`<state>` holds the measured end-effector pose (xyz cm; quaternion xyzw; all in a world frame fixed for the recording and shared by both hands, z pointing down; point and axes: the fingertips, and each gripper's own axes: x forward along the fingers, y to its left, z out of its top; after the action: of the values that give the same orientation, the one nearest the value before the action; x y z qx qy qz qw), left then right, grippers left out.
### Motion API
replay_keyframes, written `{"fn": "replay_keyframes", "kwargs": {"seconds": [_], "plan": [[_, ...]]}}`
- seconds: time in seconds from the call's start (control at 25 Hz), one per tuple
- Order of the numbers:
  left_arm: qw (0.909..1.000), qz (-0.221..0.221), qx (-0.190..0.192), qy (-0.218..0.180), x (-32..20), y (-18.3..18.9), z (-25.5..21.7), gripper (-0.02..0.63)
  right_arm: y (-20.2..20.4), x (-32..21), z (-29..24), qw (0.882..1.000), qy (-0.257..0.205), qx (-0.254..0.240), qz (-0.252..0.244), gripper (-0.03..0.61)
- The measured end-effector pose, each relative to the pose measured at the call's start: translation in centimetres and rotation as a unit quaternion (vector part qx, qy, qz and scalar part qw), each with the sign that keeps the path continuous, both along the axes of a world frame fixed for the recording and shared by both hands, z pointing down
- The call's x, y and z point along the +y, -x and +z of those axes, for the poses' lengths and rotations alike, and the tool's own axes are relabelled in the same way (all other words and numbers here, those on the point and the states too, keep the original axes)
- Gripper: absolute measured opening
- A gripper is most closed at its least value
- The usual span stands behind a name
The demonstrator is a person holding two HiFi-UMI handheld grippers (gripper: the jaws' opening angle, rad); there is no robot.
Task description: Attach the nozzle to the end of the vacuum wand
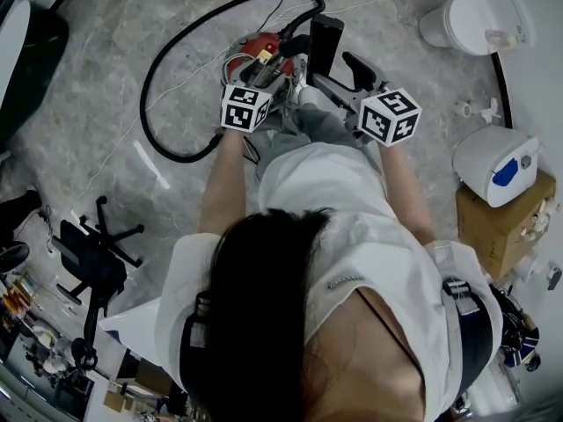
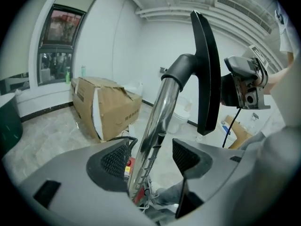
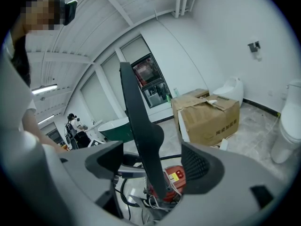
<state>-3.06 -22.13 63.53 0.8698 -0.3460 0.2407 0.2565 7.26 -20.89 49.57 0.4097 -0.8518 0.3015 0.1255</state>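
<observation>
A chrome vacuum wand (image 2: 157, 121) rises between the jaws of my left gripper (image 2: 150, 157), which is open; the tube lies close to the left pad with a gap to the right pad. A black elbow at the wand's top carries the flat black nozzle (image 2: 207, 74). That nozzle (image 3: 138, 121) stands edge-on between the jaws of my right gripper (image 3: 150, 166), with space on both sides, so it is open. In the head view the left gripper (image 1: 268, 79) and right gripper (image 1: 341, 82) point at the red vacuum canister (image 1: 264, 49).
A black hose (image 1: 158, 69) loops over the floor left of the canister. A cardboard box (image 2: 106, 107) stands beyond it. A toilet (image 1: 471, 20), a white device (image 1: 497, 161) on a box and an office chair (image 1: 92, 262) stand around the person.
</observation>
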Motion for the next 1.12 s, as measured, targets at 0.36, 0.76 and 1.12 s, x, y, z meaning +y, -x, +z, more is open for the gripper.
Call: {"fn": "replay_keyframes", "kwargs": {"seconds": [0.36, 0.76, 1.12], "plan": [[0.996, -0.066, 0.042, -0.042, 1.7, 1.4, -5.5, 0.281, -0.2, 1.0, -0.3, 1.0, -0.006, 0.011, 0.012, 0.369], [0.9898, -0.12, 0.048, -0.06, 2.6, 2.3, -8.9, 0.281, -1.4, 2.1, -0.9, 0.998, -0.022, 0.028, 0.049, 0.368], [0.9767, -0.175, 0.036, -0.119, 2.9, 3.6, -13.3, 0.281, -3.5, 1.8, -2.5, 0.99, -0.047, 0.032, 0.129, 0.368]]}}
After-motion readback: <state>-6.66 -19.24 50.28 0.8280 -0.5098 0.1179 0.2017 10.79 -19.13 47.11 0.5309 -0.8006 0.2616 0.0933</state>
